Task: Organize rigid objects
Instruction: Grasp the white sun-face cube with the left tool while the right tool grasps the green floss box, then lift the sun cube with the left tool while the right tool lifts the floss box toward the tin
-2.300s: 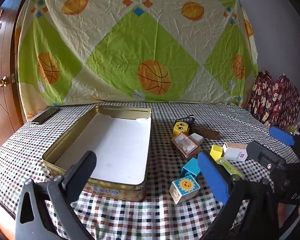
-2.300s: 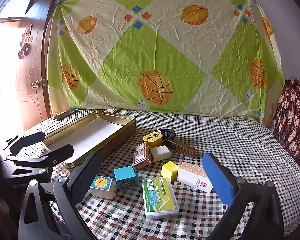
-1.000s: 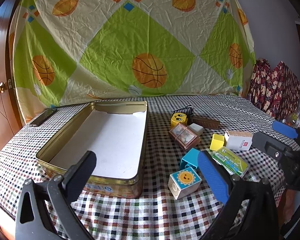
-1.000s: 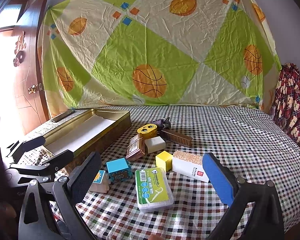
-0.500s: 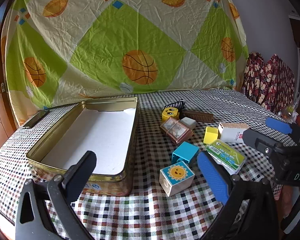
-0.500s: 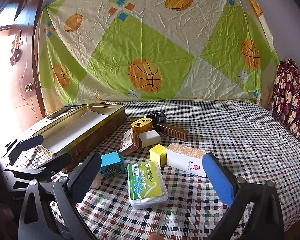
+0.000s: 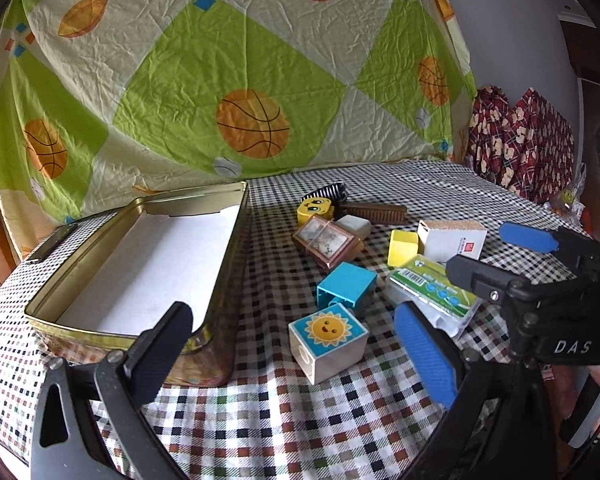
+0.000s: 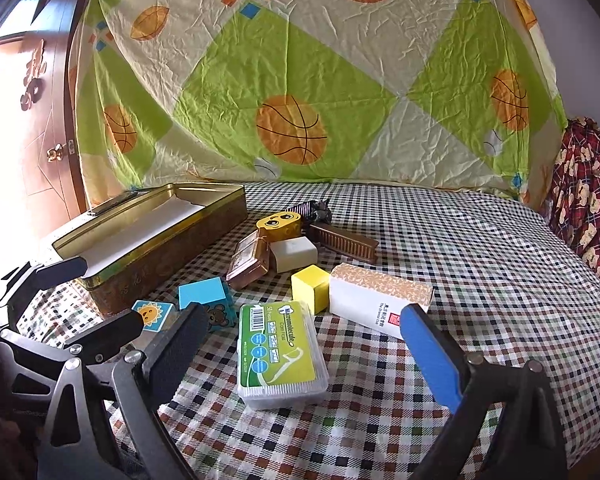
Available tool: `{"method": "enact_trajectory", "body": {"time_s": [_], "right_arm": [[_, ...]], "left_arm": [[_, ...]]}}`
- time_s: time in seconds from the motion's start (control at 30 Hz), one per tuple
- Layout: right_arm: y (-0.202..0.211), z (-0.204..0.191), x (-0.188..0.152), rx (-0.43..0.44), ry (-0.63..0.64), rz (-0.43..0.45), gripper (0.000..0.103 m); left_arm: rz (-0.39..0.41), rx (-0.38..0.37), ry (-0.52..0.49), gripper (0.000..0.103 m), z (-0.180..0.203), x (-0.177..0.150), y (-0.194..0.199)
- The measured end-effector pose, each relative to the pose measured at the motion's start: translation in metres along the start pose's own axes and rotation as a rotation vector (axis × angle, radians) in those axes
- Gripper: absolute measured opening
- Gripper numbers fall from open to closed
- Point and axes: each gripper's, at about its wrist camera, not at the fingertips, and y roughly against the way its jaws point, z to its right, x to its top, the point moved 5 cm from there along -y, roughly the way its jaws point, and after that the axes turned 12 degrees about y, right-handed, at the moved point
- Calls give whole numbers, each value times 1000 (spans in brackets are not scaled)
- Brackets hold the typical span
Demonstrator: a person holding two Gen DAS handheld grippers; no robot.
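Note:
An open gold tin point(image 7: 220, 276) point(image 8: 172, 240) with a white bottom sits on the left of the checked table. Right of it lie loose objects: a sun-face block point(image 7: 328, 340) point(image 8: 150, 314), a blue block point(image 7: 346, 286) point(image 8: 208, 300), a green floss-pick box point(image 7: 432, 290) point(image 8: 278, 348), a yellow cube point(image 7: 402, 246) point(image 8: 312, 286), a white carton point(image 7: 452, 236) point(image 8: 380, 296), a brown framed box point(image 7: 326, 242) point(image 8: 250, 262), a white eraser point(image 8: 294, 254), a yellow face block point(image 7: 316, 208) point(image 8: 278, 224) and a brown comb point(image 7: 374, 212) point(image 8: 342, 240). My left gripper point(image 7: 296, 352) is open before the sun-face block. My right gripper point(image 8: 304, 356) is open over the floss-pick box.
A basketball-print sheet point(image 7: 252, 80) hangs behind the table. A dark flat remote point(image 7: 52, 242) lies beyond the tin at the far left. A wooden door point(image 8: 32, 120) stands on the left and a red patterned cloth point(image 8: 592, 200) on the right.
Both grippers have moved forward and lower toward the objects. The sun-face block and floss-pick box now sit closer in view. Nothing was gripped.

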Motion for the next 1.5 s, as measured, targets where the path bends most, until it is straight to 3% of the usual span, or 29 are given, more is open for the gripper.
{"method": "enact_trajectory", "body": {"time_s": [0.1, 0.2, 0.33, 0.53, 0.57, 0.63, 0.73, 0.83, 0.87, 1.0, 1.5], "right_arm": [[-9, 0, -5, 16, 3, -31, 87], [-17, 1, -10, 34, 1, -61, 82], [-23, 1, -14, 42, 12, -86, 81], [-34, -2, -12, 58, 31, -113, 80], [-38, -3, -13, 65, 37, -127, 77], [-46, -9, -17, 83, 59, -177, 59], [-50, -17, -17, 89, 116, -206, 59], [-53, -19, -16, 107, 109, -217, 56], [-52, -19, -16, 105, 111, -215, 56], [-47, -18, -17, 82, 106, -180, 56], [-14, -6, 14, -35, 113, 103, 56]], "left_arm": [[-5, -17, -31, 101, 8, -2, -4], [-52, -31, -40, 92, 11, -7, -14], [-100, -33, -21, 82, 8, -11, -27], [-138, -53, 12, 79, 8, -10, -36], [-147, -50, 11, 74, 8, -11, -38], [-170, -46, 3, 66, 8, -13, -40], [-178, -23, -17, 65, 10, -15, -42], [-182, -25, -32, 50, 11, -17, -43], [-177, -31, -27, 50, 10, -15, -42], [-154, -47, -26, 50, 10, -13, -40], [-10, -58, -48, 50, 10, -7, -24]]}}
